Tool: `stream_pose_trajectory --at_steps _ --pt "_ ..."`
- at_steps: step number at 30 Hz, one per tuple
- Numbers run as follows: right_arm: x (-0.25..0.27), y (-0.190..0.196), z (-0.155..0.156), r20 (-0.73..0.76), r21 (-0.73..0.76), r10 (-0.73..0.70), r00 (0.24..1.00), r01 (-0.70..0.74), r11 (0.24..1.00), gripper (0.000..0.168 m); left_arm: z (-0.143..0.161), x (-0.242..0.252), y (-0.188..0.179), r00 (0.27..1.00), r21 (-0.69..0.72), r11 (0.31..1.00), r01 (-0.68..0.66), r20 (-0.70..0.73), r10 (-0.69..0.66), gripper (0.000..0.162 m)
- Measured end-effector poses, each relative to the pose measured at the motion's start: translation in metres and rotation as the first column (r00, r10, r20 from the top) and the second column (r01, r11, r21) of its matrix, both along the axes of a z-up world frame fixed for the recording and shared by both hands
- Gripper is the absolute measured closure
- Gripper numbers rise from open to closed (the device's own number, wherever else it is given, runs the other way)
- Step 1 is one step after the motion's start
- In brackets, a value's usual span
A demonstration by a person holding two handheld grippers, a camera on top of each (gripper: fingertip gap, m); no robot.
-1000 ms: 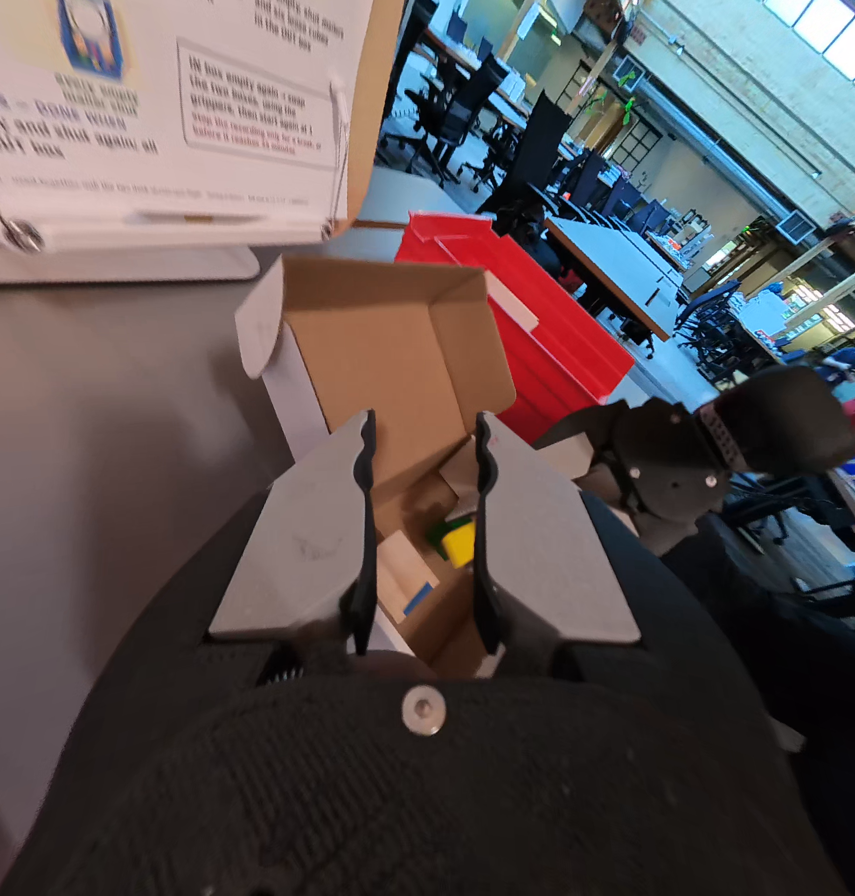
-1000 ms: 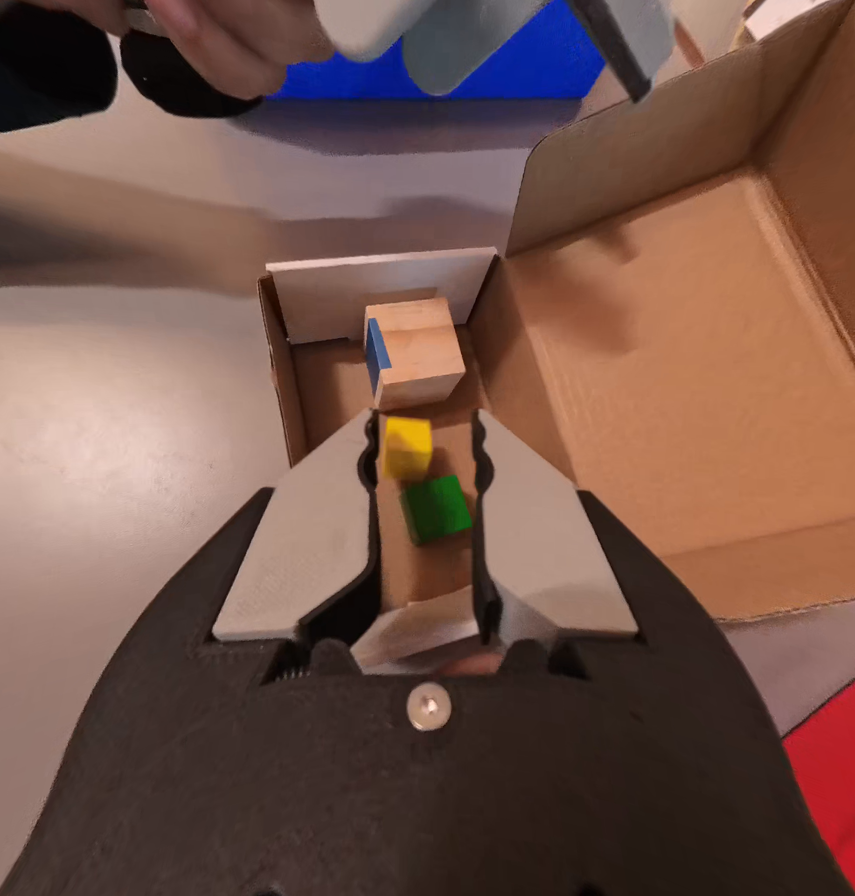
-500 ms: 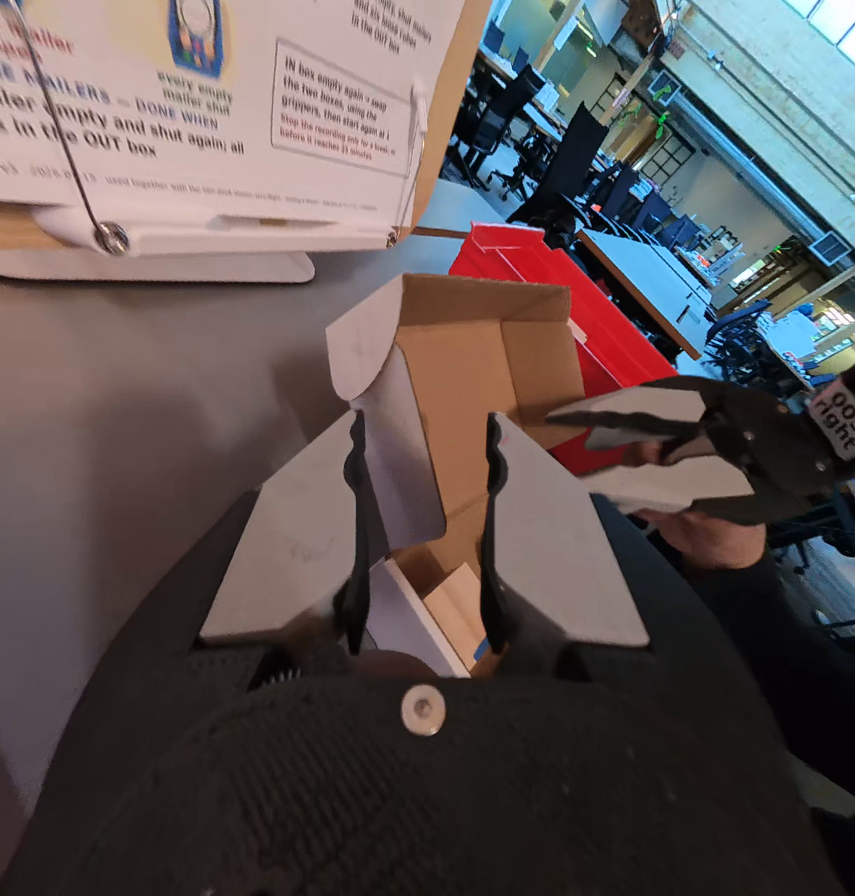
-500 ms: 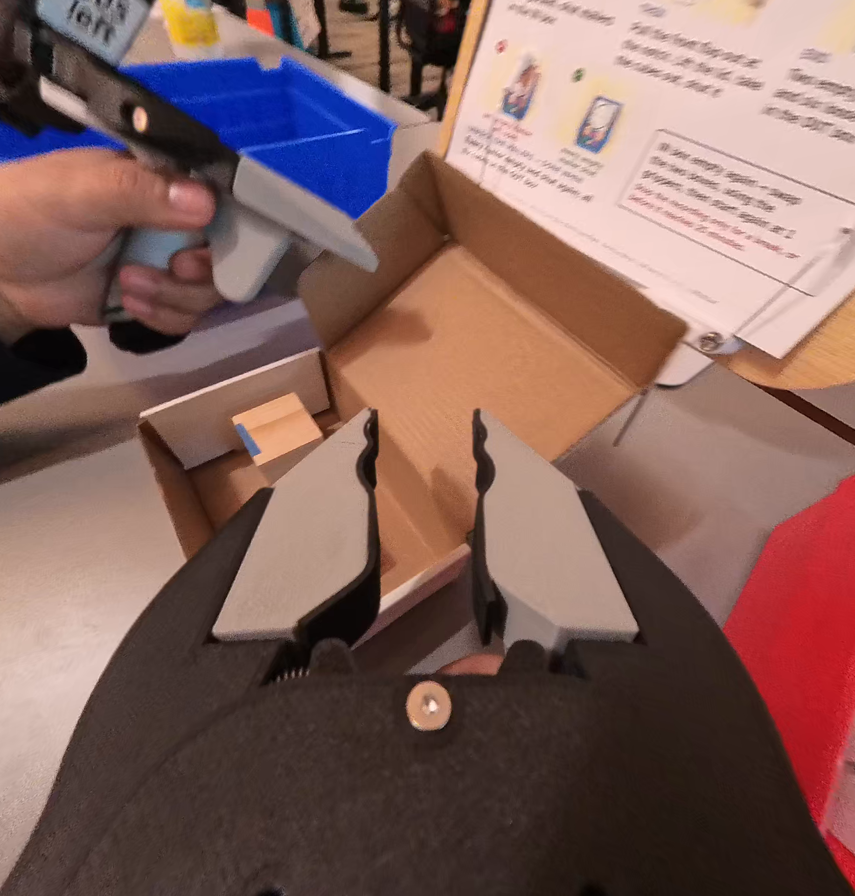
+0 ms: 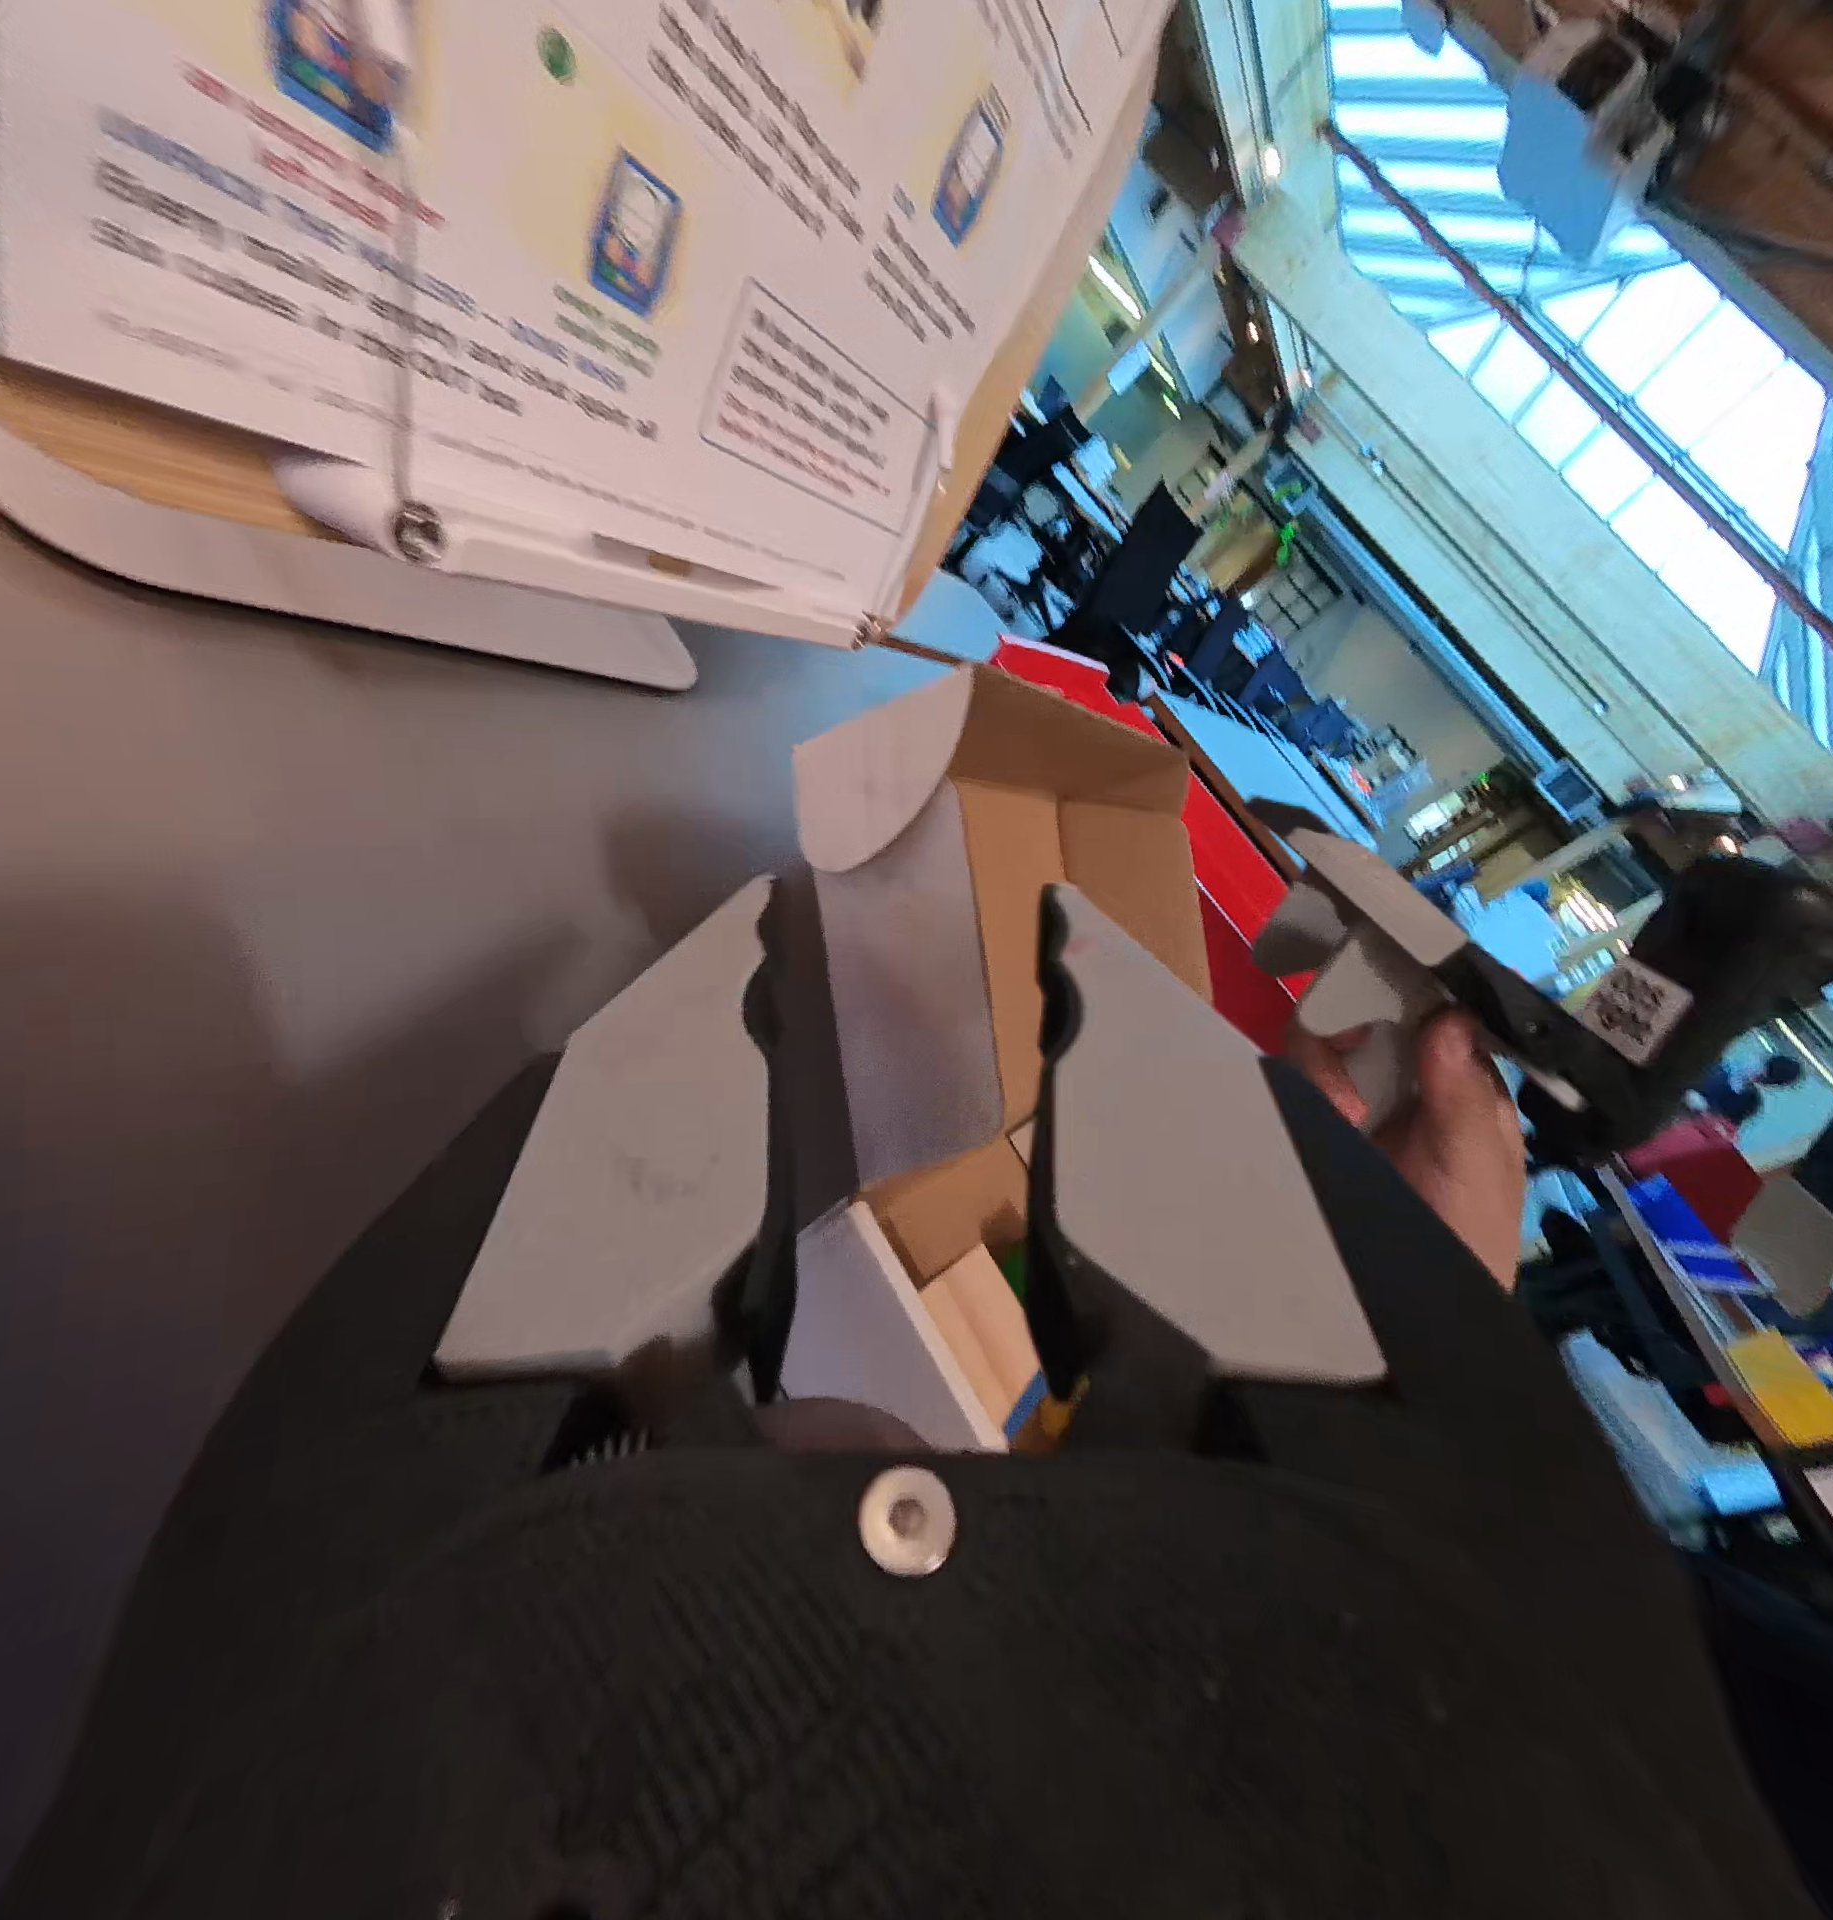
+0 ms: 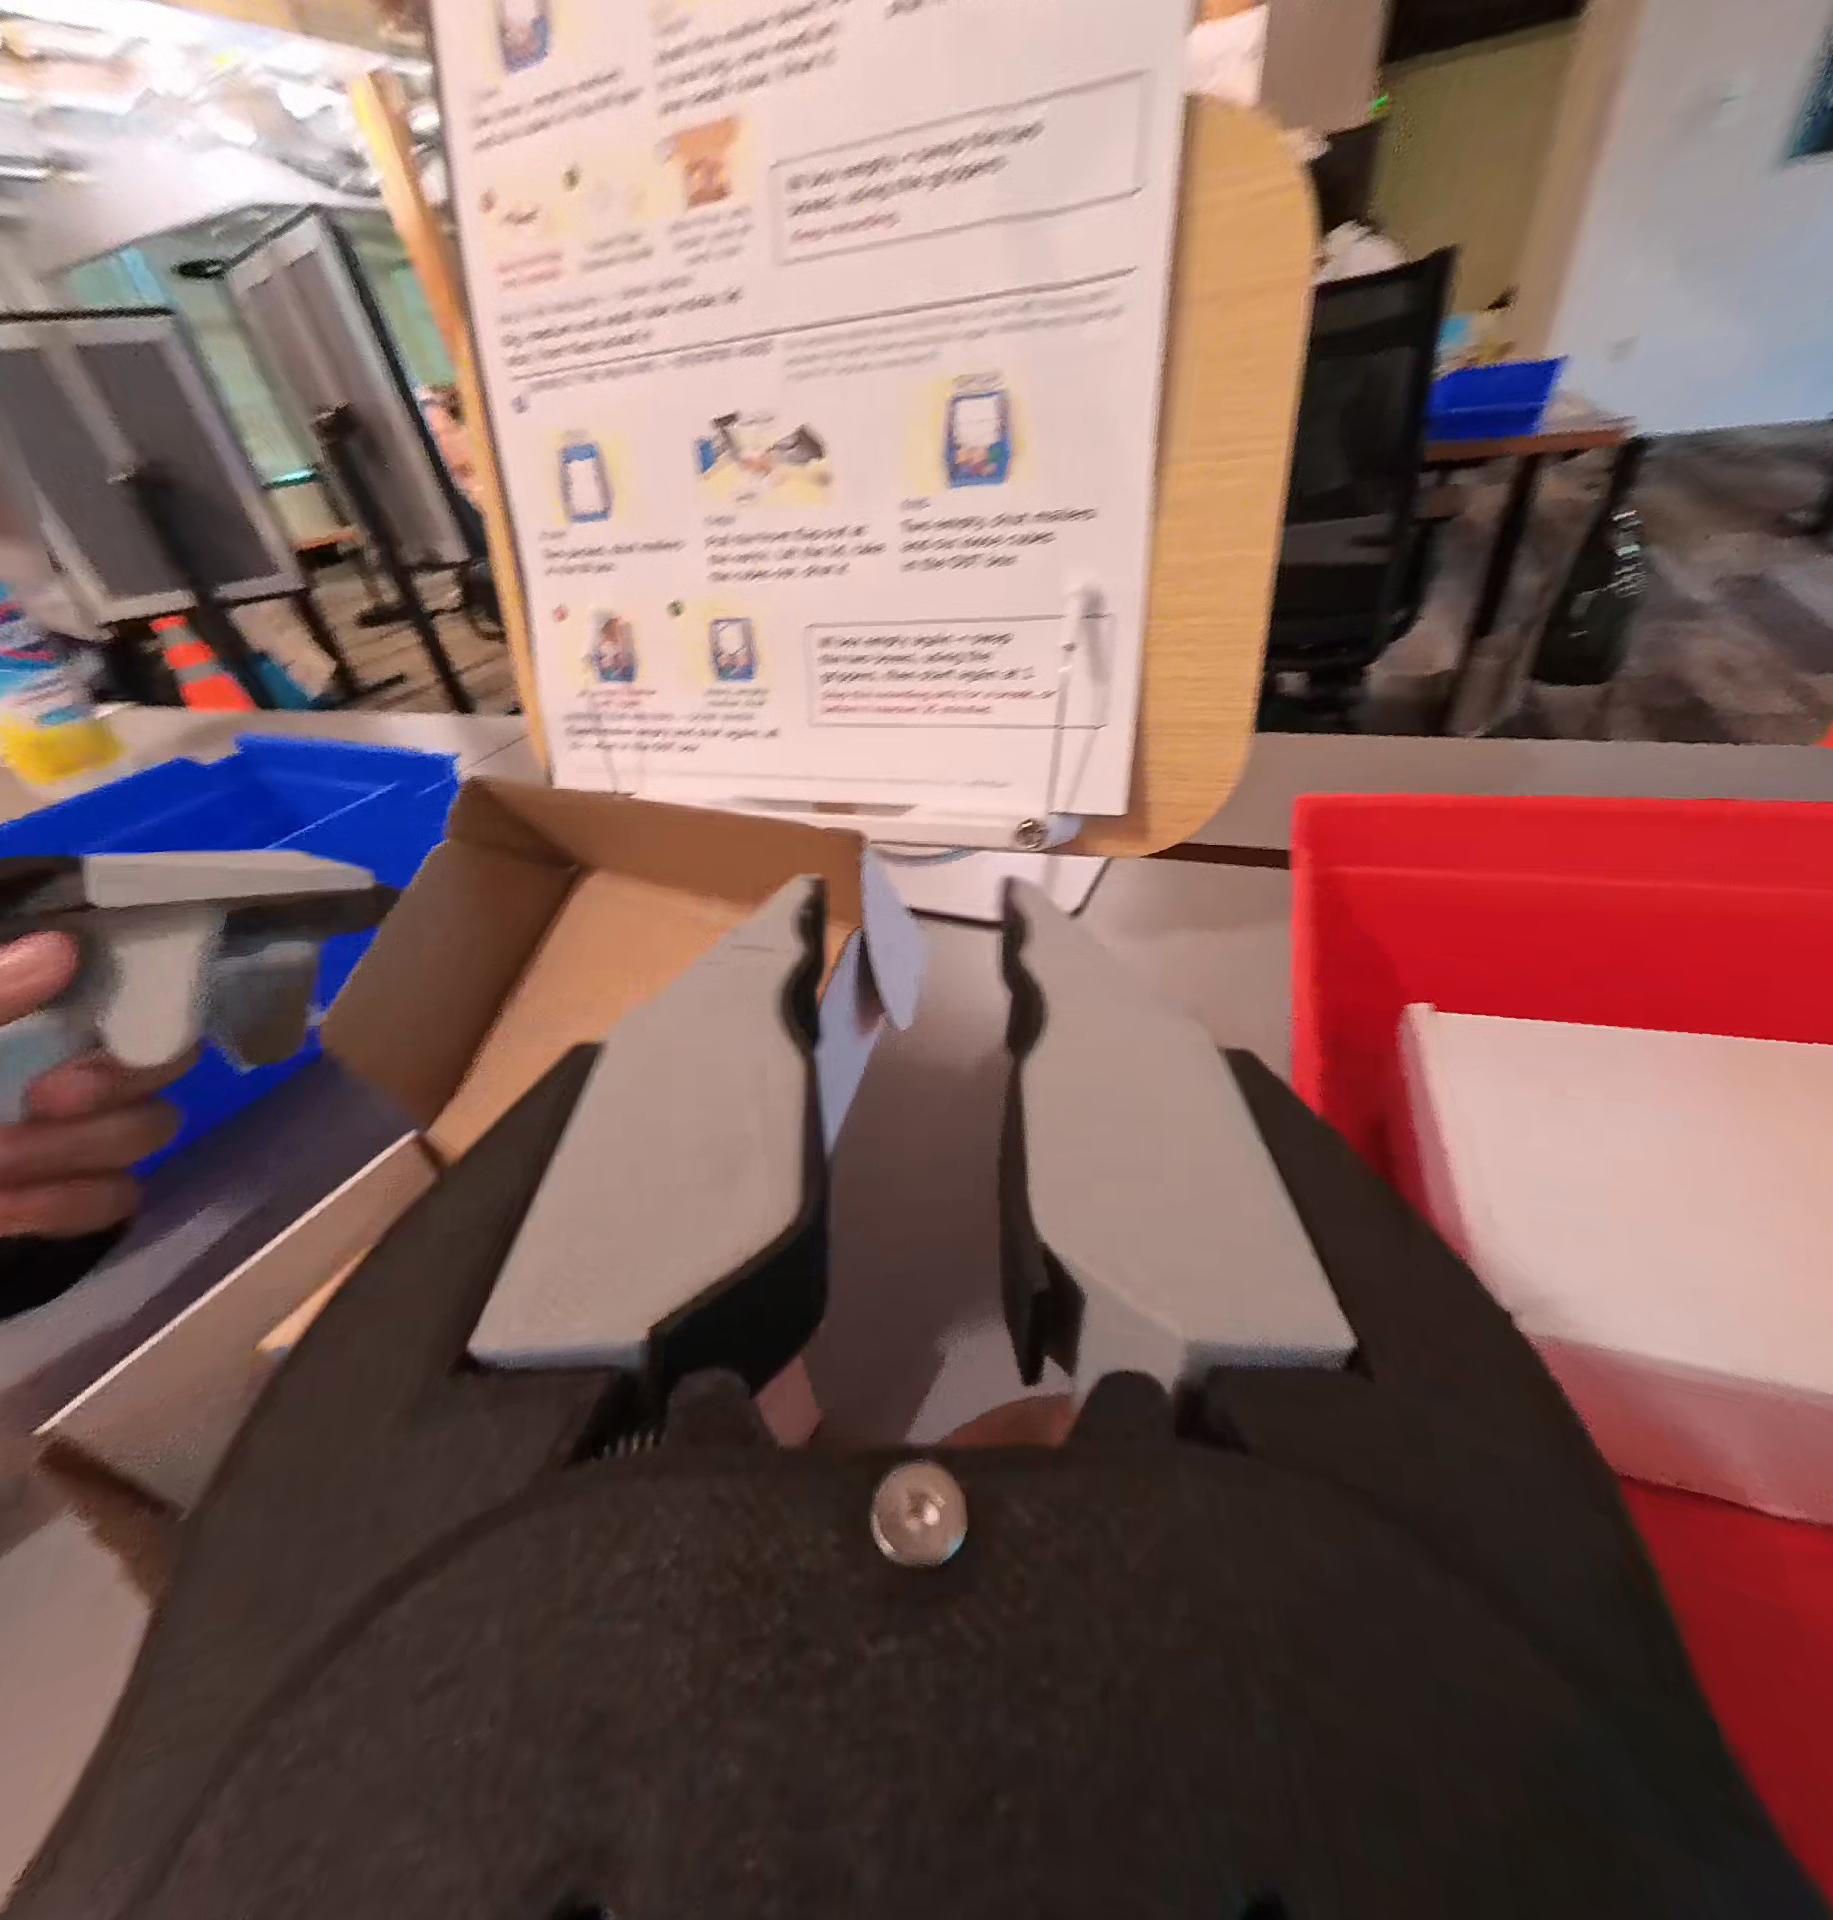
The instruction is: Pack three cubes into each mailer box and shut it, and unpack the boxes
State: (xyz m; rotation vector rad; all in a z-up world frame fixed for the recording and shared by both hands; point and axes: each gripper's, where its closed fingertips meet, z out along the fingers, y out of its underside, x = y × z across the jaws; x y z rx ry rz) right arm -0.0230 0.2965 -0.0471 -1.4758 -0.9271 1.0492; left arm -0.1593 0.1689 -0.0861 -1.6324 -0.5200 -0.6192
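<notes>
Grey desk, mailer box (image 5: 1005, 935) open mid-table, lid up.
Thin cardboard: light, bends easily; take the lid by its front edge or side flap (image 6: 876, 966) (white outside, brown inside). Left gripper (image 5: 907, 1039) and right gripper (image 6: 912, 997) both hang spread, holding nothing. Wooden block (image 5: 979, 1320) sits inside.

I see a mailer box (image 5: 1016, 935) of matt brown corrugated card, white outside; my left hand-held gripper (image 5: 904, 935) has smooth grey plastic fingers (image 5: 663, 1122) on grainy black plastic; the tabletop (image 5: 268, 883) is smooth matt grey.
</notes>
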Motion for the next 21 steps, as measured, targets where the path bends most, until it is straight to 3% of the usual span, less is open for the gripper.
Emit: stream_pose_trajectory --at_steps 1,2,5,12,15,21 --pt "0.003 0.004 0.000 0.005 0.017 -0.033 0.999 0.033 0.999 0.160 0.001 -0.007 -0.003 0.999 0.011 0.999 -0.035 0.002 0.035 0.126" --pt "0.004 0.007 -0.003 0.029 0.035 -0.061 0.998 0.060 0.998 0.168 0.000 -0.013 -0.005 0.998 0.014 0.998 -0.065 -0.001 0.065 0.135" --pt "0.001 0.011 -0.021 0.146 0.080 -0.104 0.984 0.093 0.992 0.168 -0.011 -0.022 -0.006 0.996 -0.031 0.995 -0.094 -0.007 0.093 0.151" --pt "-0.015 -0.006 -0.059 0.336 0.080 -0.027 0.941 0.000 0.997 0.168 -0.025 0.005 0.008 0.998 -0.106 0.994 0.015 -0.059 -0.021 0.154" --pt "-0.021 -0.015 -0.072 0.355 -0.006 0.045 0.934 -0.046 0.999 0.168 -0.028 0.014 0.009 0.994 -0.121 0.991 0.063 -0.082 -0.073 0.162" --pt "-0.021 -0.020 -0.066 0.332 0.020 0.081 0.940 -0.093 0.995 0.168 -0.024 0.019 0.003 0.989 -0.109 0.987 0.116 -0.081 -0.125 0.162"
